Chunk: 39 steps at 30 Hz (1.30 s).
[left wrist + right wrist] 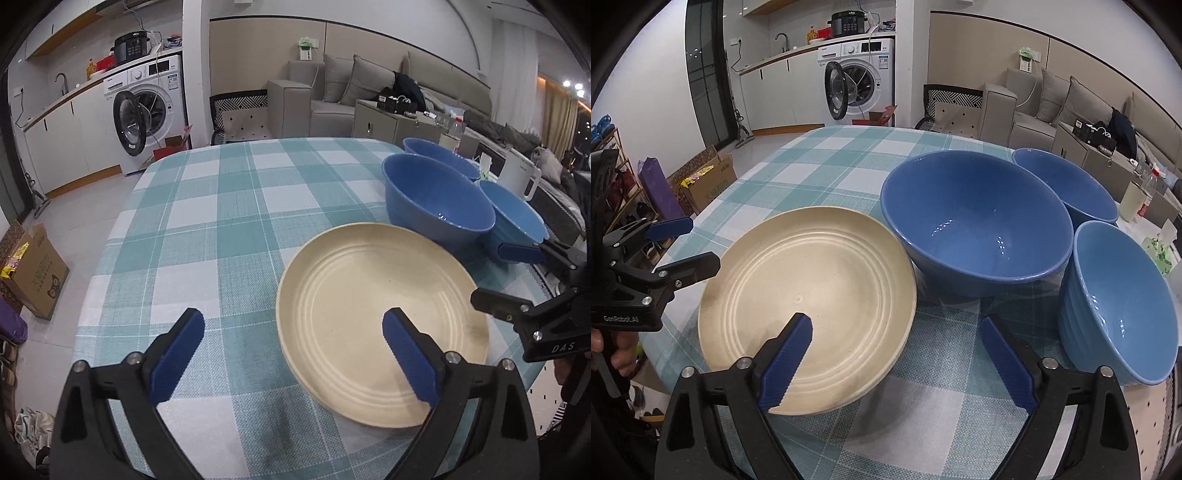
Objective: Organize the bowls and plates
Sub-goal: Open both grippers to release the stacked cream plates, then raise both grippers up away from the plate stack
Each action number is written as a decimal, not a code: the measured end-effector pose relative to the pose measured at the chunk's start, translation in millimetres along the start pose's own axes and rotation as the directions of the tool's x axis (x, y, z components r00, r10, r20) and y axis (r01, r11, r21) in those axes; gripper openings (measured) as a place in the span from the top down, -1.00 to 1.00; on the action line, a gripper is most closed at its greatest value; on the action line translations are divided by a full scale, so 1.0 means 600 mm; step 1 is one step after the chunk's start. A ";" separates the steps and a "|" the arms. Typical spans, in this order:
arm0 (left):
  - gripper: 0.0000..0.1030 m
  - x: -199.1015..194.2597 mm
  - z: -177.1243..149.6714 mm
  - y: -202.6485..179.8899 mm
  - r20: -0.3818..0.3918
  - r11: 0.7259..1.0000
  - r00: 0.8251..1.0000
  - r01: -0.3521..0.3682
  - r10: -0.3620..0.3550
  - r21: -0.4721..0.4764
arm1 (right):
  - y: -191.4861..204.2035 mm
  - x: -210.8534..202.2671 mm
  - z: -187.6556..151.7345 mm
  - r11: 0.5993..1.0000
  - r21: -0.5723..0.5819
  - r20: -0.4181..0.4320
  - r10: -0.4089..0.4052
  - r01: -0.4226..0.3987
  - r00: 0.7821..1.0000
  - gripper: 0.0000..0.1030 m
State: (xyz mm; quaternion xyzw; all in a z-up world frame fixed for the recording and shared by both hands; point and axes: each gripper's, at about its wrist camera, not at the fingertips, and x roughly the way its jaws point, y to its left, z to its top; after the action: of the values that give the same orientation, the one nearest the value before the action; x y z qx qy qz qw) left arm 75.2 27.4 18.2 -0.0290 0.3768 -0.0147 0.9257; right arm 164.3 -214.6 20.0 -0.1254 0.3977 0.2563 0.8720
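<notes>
A cream ribbed plate (380,306) (809,291) lies on the checked tablecloth. Behind it stands a large dark blue bowl (436,199) (975,218). A smaller dark blue bowl (439,151) (1067,184) stands further back, and a light blue bowl (517,218) (1119,306) stands to the right. My left gripper (293,350) is open and empty above the plate's left edge. My right gripper (897,354) is open and empty above the plate's right edge, near the light blue bowl. Each gripper shows in the other's view, the right one (498,273) and the left one (690,243).
The round table (207,206) has a teal and white checked cloth. A white kettle (519,177) and a bottle (1145,195) stand at the far right. A cardboard box (33,273) and shoes lie on the floor to the left. A washing machine (860,81) and a sofa are behind.
</notes>
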 end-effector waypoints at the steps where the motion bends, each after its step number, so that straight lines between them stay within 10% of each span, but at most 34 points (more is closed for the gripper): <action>1: -0.91 -0.002 0.001 0.000 0.005 1.000 1.000 0.007 -0.007 -0.004 | 0.000 0.000 0.000 1.000 -0.001 0.001 -0.001 0.001 1.000 -0.90; 39: -1.00 -0.051 0.089 -0.062 0.110 0.996 0.991 0.075 -0.079 0.042 | -0.136 -0.161 0.016 0.989 0.146 0.169 -0.005 -0.020 0.986 -0.98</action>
State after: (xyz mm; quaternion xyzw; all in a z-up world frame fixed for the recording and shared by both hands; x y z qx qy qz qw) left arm 90.3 -6.3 80.1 -0.0267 0.3226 -0.0561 0.9445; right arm 161.6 -312.4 100.4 -0.0369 0.3410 0.2393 0.9084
